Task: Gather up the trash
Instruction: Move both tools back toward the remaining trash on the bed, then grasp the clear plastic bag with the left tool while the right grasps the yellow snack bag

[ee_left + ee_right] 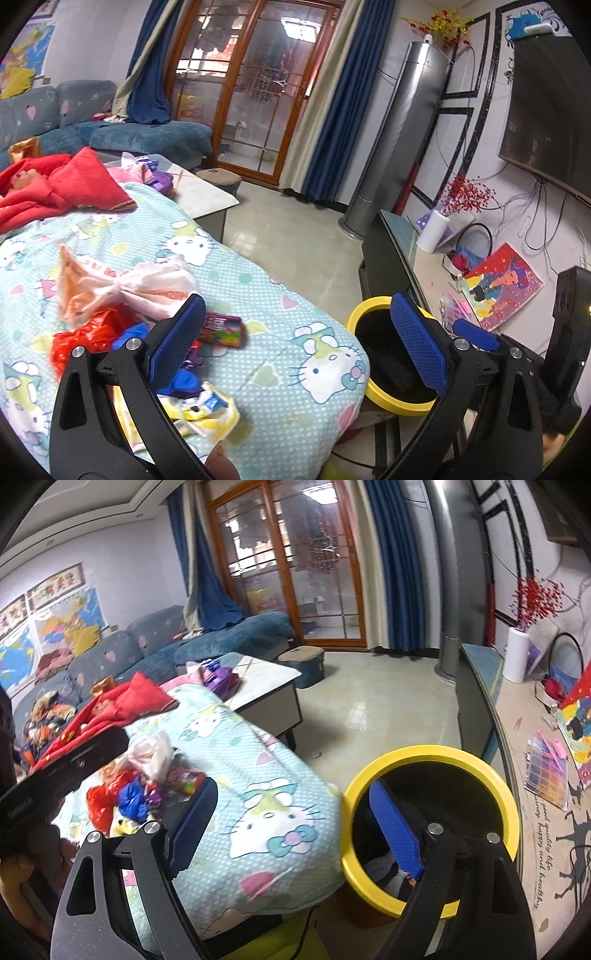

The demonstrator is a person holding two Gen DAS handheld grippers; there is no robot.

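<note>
Red cloth [55, 184] lay bunched at the upper left of the left wrist view, on a pale blue cartoon-cat sheet [280, 373] that covered the surface filling the left half of the frame. Lower on the sheet sat the trash: a crumpled pink-and-white plastic bag [122, 286], a red wrapper [86, 339], blue scraps [184, 380], a small printed packet [221, 328] and a yellow-and-white wrapper [207, 406], all heaped close together at the lower left. The left gripper [299, 338] hung above the sheet's right edge with its blue-padded fingers [177, 339] wide apart and nothing between them; the left finger overlapped the heap in the picture, the right one the bin. Right of the sheet, just beside its hanging corner, stood a yellow-rimmed bin [369, 306] with a dark inside. Farther right ran a low cabinet [432, 273] bearing a white roll [432, 232] and a colourful picture [504, 286].

In the right wrist view, the other gripper's black body [62, 771] crossed the left edge, above the same trash heap [125, 794]. The right gripper [295, 823] held its fingers [395, 830] well apart, empty, its left pad over the sheet [258, 775] and its right pad over the bin [509, 801] mouth at lower right. Pale items lay at the bin's bottom, too dim to name. A grey tower fan [447, 590] rose at the upper right.
</note>
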